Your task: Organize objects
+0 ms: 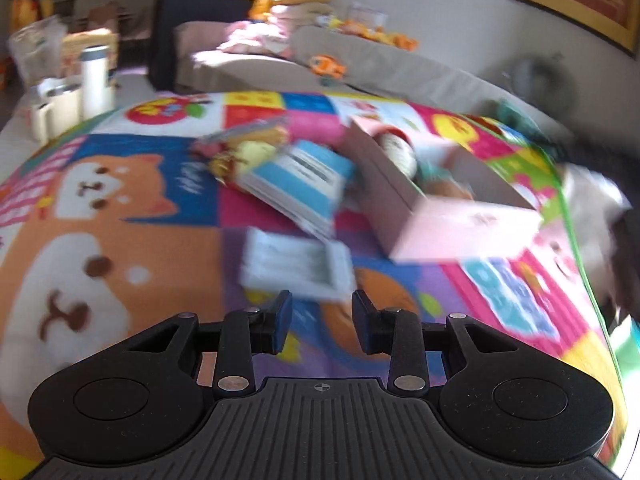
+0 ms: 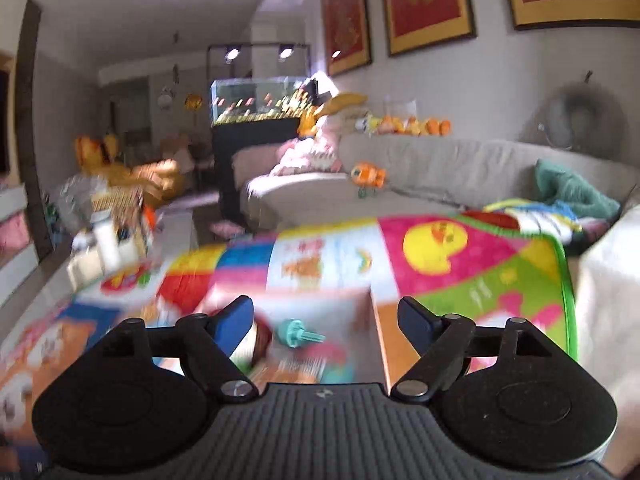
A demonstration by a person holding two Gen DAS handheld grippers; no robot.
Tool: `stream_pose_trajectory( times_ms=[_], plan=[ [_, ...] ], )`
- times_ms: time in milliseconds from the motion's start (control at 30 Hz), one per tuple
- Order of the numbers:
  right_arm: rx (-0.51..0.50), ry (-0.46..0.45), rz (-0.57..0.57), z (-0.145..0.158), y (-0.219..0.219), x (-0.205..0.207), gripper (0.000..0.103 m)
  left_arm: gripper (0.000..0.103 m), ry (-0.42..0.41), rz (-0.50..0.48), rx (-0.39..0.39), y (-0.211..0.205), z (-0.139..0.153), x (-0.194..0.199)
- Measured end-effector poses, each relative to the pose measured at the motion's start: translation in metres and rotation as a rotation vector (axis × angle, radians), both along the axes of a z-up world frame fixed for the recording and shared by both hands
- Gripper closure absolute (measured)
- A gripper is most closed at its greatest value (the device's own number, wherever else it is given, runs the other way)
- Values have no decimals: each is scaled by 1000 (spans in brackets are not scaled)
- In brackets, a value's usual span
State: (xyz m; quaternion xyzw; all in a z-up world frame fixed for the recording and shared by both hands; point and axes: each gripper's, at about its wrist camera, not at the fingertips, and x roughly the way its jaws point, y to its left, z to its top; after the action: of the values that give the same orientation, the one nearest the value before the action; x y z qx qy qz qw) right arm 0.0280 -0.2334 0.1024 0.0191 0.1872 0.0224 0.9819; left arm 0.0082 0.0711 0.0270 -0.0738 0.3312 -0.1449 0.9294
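Observation:
A pink open box [image 1: 448, 208] lies on a colourful play mat [image 1: 120, 208], with a round jar and other small items inside. Left of it lie a blue and white booklet [image 1: 296, 184], a snack packet [image 1: 244, 148] and a white flat pack [image 1: 296, 264]. My left gripper [image 1: 321, 324] is open and empty, just short of the white pack. My right gripper [image 2: 326, 320] is open and empty above the box interior [image 2: 360, 328], where a teal plastic piece [image 2: 298, 334] and a round jar [image 2: 256, 344] lie. Both views are blurred.
A beige sofa [image 2: 440, 168] with an orange fish toy [image 2: 368, 176] and plush toys stands beyond the mat. A white bottle [image 1: 95, 80] and cups stand at the far left. A fish tank [image 2: 260, 100] is behind. A green cloth [image 2: 572, 188] lies on the sofa at right.

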Motion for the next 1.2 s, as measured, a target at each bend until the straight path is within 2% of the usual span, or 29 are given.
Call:
stream_pose_trajectory(
  times_ms=[133, 200, 300, 333, 400, 500, 600, 667, 767, 833, 867, 1100, 1167, 1200],
  plan=[
    [-65, 42, 76, -36, 19, -35, 4, 67, -42, 81, -79, 19, 24, 41],
    [-86, 60, 111, -52, 35, -45, 4, 67, -25, 120, -150, 28, 35, 77],
    [-61, 91, 140, -69, 51, -51, 4, 67, 19, 181, -249, 39, 44, 141],
    [-44, 99, 141, -73, 53, -50, 4, 67, 21, 202, -248, 38, 45, 160],
    [-11, 106, 138, -79, 55, -51, 4, 67, 28, 240, -195, 33, 45, 200],
    [-17, 89, 124, -84, 58, -55, 4, 67, 87, 225, -114, 15, 31, 248],
    [9, 65, 110, -83, 54, -57, 0, 67, 163, 218, -65, -2, 12, 279],
    [34, 70, 101, -83, 49, -55, 0, 67, 219, 179, -49, -13, 0, 291],
    [73, 101, 91, -85, 42, -49, 0, 68, 276, 48, 20, -33, -9, 289],
    [98, 110, 82, -85, 38, -48, 0, 68, 263, -29, 113, -42, -8, 272],
    [107, 114, 81, -86, 36, -48, 0, 68, 264, -56, 135, -42, -7, 260],
    [115, 130, 83, -86, 36, -46, 0, 68, 278, -199, 49, -14, -6, 154],
    [116, 138, 78, -87, 35, -45, 0, 68, 253, -194, 1, -3, -1, 123],
    [116, 141, 76, -87, 35, -44, 0, 68, 209, -165, -26, 6, 8, 108]
  ],
)
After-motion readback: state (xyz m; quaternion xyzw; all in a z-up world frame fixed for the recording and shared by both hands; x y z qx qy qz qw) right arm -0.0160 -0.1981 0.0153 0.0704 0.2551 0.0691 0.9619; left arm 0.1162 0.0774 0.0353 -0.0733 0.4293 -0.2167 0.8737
